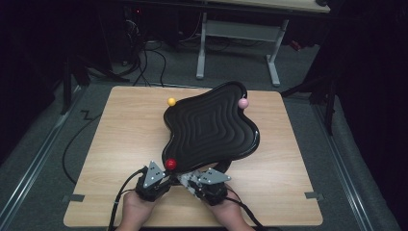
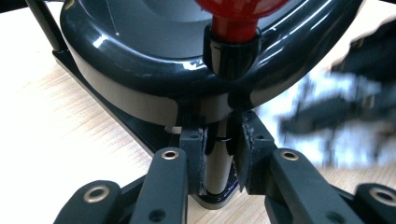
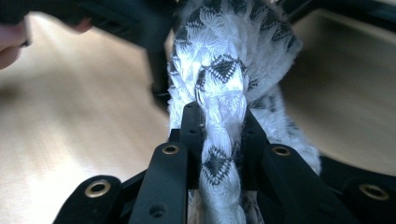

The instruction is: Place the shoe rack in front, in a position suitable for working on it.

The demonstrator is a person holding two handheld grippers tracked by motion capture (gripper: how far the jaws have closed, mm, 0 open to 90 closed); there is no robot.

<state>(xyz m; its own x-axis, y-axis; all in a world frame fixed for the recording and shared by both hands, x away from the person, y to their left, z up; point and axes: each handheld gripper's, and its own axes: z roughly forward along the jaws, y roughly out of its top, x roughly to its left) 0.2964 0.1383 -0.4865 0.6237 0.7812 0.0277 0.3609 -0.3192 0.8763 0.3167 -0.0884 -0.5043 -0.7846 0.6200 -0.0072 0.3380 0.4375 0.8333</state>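
On the wooden table (image 1: 120,144), close to my side, my two tongs sit next to each other by the near edge of the black wavy tray (image 1: 211,127). My left tongs (image 1: 166,179) are squeezed tight on a thin pale post (image 2: 218,161) under the tray — in the left gripper view the post stands straight up between the two black pads, and both pads press on it. Just above that post sits the red ball (image 1: 171,163), right at the tray's rim.

My right tongs (image 3: 219,140) are pinched shut on a white rope (image 3: 224,93) with black zigzag marks. In the right gripper view the rope is bunched up and runs between the pads, which squeeze it thin. In the high view the right tongs are low by the tray's near edge, beside the left ones — the two almost touch.

I can see no words or labels on anything.

Counting now: one tray, one rope, two tongs, and three balls. The red ball is near me, the yellow ball (image 1: 171,101) is at the far left of the tray, and the pink ball (image 1: 243,102) is at the far right. Each ball sits at the tray's edge.
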